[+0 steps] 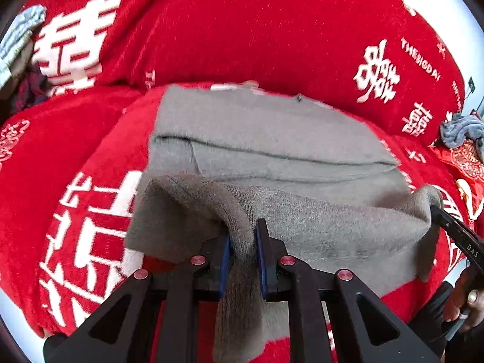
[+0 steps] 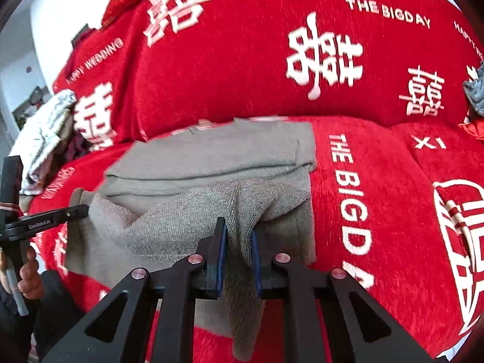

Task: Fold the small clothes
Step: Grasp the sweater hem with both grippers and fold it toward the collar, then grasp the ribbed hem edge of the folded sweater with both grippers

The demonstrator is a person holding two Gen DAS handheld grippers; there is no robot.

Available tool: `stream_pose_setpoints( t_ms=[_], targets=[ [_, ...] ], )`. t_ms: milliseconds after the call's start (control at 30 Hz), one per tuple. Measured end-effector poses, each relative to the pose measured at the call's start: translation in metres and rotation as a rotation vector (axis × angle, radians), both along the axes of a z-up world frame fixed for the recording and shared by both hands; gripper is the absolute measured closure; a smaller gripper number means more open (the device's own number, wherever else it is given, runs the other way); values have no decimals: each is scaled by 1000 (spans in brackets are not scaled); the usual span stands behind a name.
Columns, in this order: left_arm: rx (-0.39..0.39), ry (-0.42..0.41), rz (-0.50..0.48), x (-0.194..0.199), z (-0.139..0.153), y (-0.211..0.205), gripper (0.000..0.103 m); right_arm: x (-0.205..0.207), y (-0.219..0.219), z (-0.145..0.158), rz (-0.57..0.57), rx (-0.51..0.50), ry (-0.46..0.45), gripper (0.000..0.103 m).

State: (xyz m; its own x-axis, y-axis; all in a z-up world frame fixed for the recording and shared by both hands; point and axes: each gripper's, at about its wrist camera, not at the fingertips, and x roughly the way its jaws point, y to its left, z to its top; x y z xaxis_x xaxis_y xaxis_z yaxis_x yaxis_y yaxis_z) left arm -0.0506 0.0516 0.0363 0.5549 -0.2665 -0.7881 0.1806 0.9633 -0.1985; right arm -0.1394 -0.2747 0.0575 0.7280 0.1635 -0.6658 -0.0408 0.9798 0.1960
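step: fold near hem away | left hand-held gripper (image 1: 243, 251), right hand-held gripper (image 2: 237, 249): each pinching grey knitted garment (image 1: 266, 139) near edge | garment's long axis runs across red printed bedspread (image 1: 242, 30), ahead

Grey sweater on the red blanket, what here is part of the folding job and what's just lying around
Part of the job:
- grey sweater, near edge lifted
- left gripper, shut on that edge
- right gripper, shut on it too

Just lying about:
- red blanket underneath
- blue-grey cloth at the right
- pale patterned fabric at the left
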Motion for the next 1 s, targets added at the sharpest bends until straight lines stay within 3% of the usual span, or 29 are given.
stream_pose_setpoints(
  t_ms=[100, 133, 200, 233, 300, 333, 433, 533, 600, 667, 733, 767, 800, 867, 1000],
  targets=[
    [-14, 20, -2, 1, -10, 1, 85, 11, 2, -13, -12, -22, 33, 86],
    [-22, 23, 1, 0, -11, 2, 78, 14, 2, -16, -16, -22, 42, 85],
    [-34, 42, 13, -2, -11, 7, 44, 15, -1, -19, -22, -4, 60, 76],
    [-43, 45, 20, -4, -10, 10, 15, 14, -2, -19, -21, 11, 65, 71],
    [-65, -14, 45, -21, -3, 21, 12, 6, -7, -16, -16, 45, 58, 46],
    [-61, -18, 42, -26, -2, 23, 12, -1, -10, -13, -20, 43, 40, 43],
    [-60, 7, 30, -42, -8, 30, 12, -26, -19, -11, -47, 12, 23, 40],
    [-61, 47, 7, -51, -18, 28, 12, -44, -28, -19, -47, 51, 57, 40],
    [-64, 52, -10, -52, -21, 20, 19, -49, -27, -26, -23, 82, 77, 40],
    [-34, 77, -41, -46, -25, 6, 60, -46, -20, -32, 12, 89, 93, 41],
    [10, 62, -37, -41, -24, -5, 71, -36, -12, -40, 38, 95, 100, 59],
    [5, 64, -47, -39, -23, -8, 94, -29, -10, -44, 54, 116, 115, 84],
    [-12, 83, -48, -37, -21, -8, 94, -24, -9, -47, 62, 138, 129, 94],
    [-29, 60, -38, -41, -12, -4, 94, -20, -6, -44, 76, 158, 119, 95],
    [-100, -49, -17, -54, 18, 11, 94, -34, -4, -12, 119, 165, 9, 96]
  ],
)
